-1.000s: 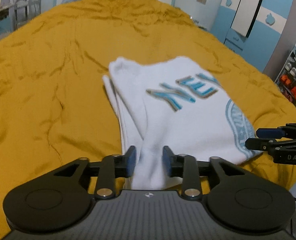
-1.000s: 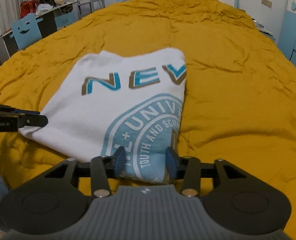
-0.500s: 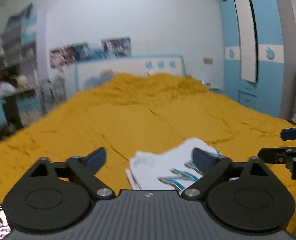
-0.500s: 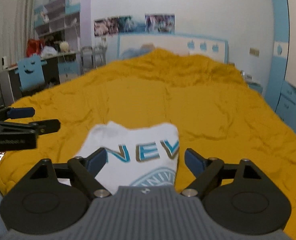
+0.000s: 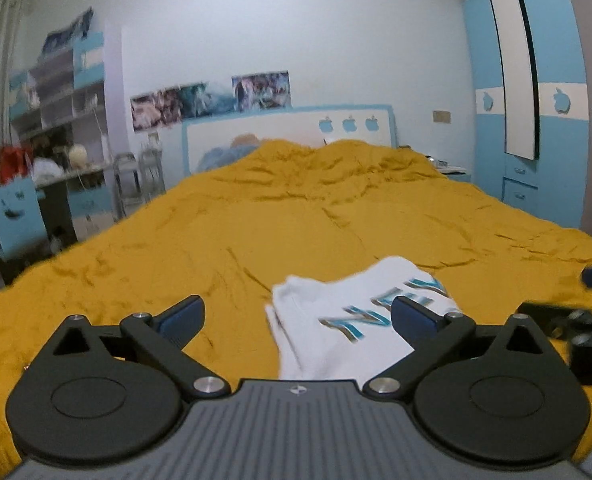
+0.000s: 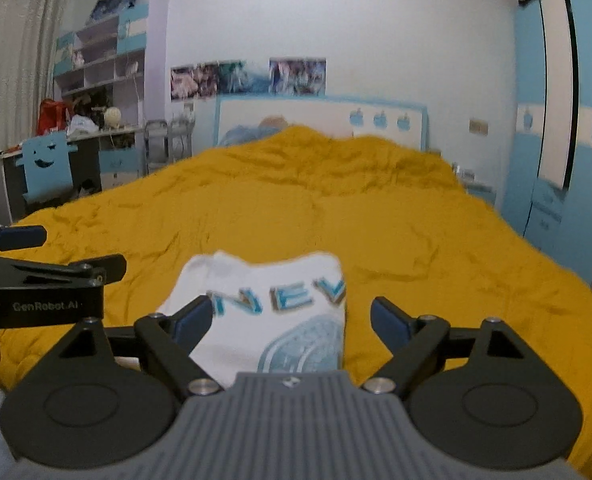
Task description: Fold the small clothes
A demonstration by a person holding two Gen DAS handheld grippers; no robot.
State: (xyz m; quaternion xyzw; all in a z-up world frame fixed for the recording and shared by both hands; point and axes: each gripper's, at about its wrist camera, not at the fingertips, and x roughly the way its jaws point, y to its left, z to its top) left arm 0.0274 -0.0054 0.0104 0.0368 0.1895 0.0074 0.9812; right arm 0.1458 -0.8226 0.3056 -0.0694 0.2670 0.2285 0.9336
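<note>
A folded white T-shirt (image 5: pixel 316 344) with blue lettering and a round blue print lies on the yellow bed cover (image 5: pixel 296 220) near the bed's front edge. My left gripper (image 5: pixel 294 310) hovers above and short of the shirt's left side, open, nothing between its fingers. In the right wrist view the same shirt (image 6: pixel 264 280) lies below my right gripper (image 6: pixel 292 308), which is also open and holds nothing. Each gripper shows in the other's view: the right gripper (image 5: pixel 568 292) at the right edge, the left gripper (image 6: pixel 76 250) at the left edge.
The yellow cover (image 6: pixel 416 240) spreads wide and wrinkled beyond the shirt up to a white-and-blue headboard (image 5: pixel 292 132). A blue wardrobe (image 5: pixel 536 120) stands to the right. A desk and blue chair (image 6: pixel 48 164) stand to the left, under shelves.
Both grippers let go of the shirt's near edge, opened wide, and rose and drew back while tilting up. The folded shirt stays flat on the bed.
</note>
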